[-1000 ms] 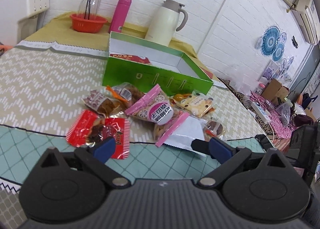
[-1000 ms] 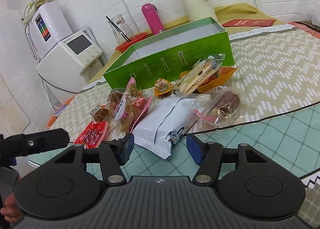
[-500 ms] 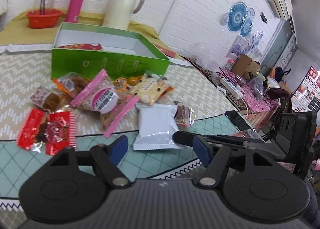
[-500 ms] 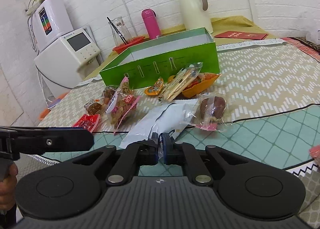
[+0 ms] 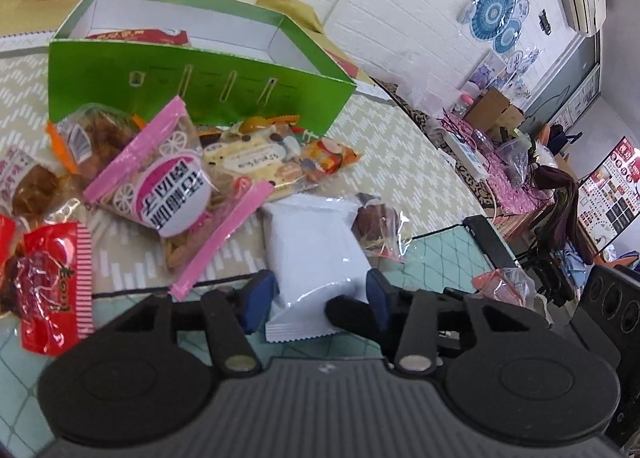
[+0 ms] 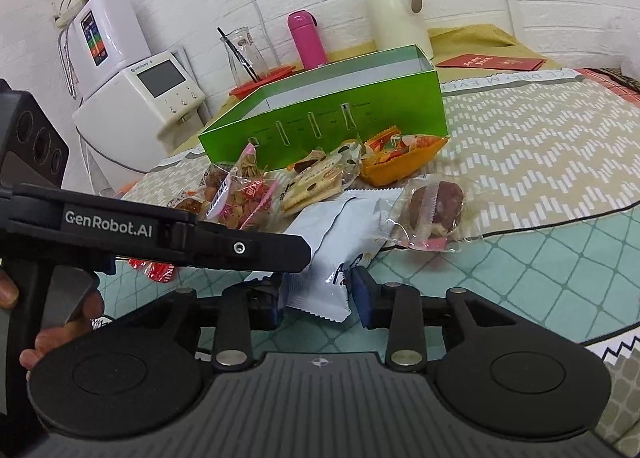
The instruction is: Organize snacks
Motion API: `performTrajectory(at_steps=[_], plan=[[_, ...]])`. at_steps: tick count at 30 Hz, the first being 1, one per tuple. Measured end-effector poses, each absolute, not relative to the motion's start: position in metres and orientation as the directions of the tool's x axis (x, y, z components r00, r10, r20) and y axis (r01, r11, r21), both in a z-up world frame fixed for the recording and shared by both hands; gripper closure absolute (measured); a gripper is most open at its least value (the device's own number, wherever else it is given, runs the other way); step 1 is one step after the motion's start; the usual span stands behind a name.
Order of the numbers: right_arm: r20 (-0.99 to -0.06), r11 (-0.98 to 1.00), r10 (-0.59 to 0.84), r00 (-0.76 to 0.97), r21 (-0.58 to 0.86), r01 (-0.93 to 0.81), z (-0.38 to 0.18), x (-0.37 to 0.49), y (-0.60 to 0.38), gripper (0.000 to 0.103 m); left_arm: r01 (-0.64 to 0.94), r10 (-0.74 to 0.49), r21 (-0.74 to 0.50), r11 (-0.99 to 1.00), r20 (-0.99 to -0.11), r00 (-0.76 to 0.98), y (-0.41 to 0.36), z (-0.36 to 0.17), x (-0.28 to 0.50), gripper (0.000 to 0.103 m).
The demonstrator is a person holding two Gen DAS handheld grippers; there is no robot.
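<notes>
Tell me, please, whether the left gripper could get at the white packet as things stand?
Probably yes: the white packet already lies between the left gripper's closing jaws, though the right gripper straddles the same end.

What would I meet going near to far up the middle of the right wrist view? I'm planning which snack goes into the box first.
white packet → cracker pack → green box → pink bottle

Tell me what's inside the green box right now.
Inside the green box, the left wrist view shows one red packet lying against the far wall on the white floor. The near wall hides the front part of the floor.
</notes>
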State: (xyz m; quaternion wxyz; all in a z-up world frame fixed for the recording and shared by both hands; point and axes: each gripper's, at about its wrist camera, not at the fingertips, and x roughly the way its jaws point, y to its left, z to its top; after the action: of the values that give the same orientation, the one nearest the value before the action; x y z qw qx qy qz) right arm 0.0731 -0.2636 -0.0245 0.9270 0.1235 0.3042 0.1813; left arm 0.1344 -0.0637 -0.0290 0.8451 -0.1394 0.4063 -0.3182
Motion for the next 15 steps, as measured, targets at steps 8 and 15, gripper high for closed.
performTrajectory(at_steps=[8, 15], plan=[[-0.451, 0.923, 0.38, 0.808, 0.129, -0.362, 0.007, 0.046, -0.241, 0.047, 0.453, -0.706, -0.542, 0.708, -0.514, 0.487, -0.04, -0.006, 0.113, 0.054], [-0.454, 0.898, 0.418, 0.787, 0.075, -0.434, 0.008, 0.045, -0.219, 0.052, 0.39, -0.682, -0.566, 0.727, -0.531, 0.503, -0.018, -0.014, 0.108, 0.049]])
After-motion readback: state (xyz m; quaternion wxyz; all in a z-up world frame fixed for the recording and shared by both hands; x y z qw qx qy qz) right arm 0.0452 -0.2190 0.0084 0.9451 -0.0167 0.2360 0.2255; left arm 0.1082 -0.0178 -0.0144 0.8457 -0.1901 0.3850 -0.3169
